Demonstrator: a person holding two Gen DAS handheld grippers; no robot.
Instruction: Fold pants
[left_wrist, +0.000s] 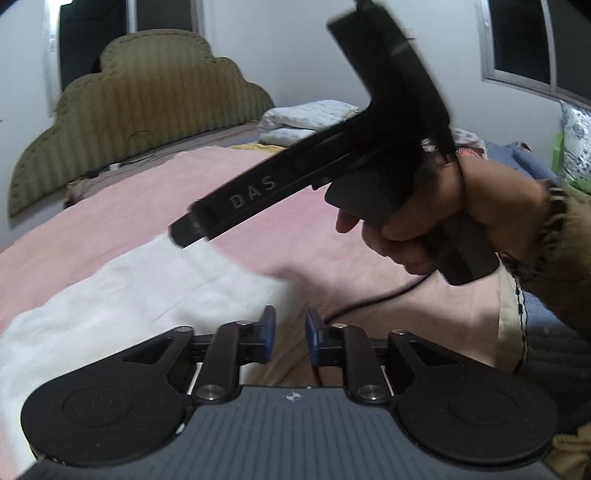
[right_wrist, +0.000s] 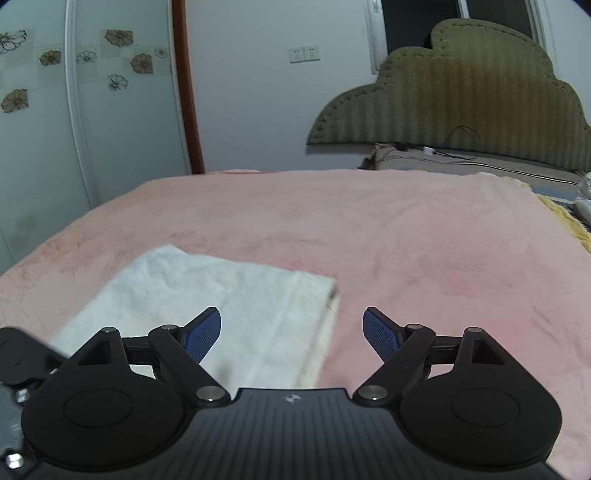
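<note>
White pants (right_wrist: 236, 302) lie folded flat on the pink blanket (right_wrist: 406, 240), and also show in the left wrist view (left_wrist: 122, 295). My right gripper (right_wrist: 291, 334) is open wide and empty, hovering over the pants' right edge. In the left wrist view the right gripper (left_wrist: 184, 232) points down to the left, its tip above the pants, held by a hand (left_wrist: 436, 221). My left gripper (left_wrist: 291, 338) has a narrow gap between its blue pads and holds nothing, just off the pants' near right corner.
A green padded headboard (right_wrist: 461, 96) stands at the bed's far end. Folded white bedding (left_wrist: 306, 118) and blue quilts (left_wrist: 524, 158) lie at the right. A black cable (left_wrist: 373, 299) trails across the blanket. A wardrobe (right_wrist: 74, 110) stands left of the bed.
</note>
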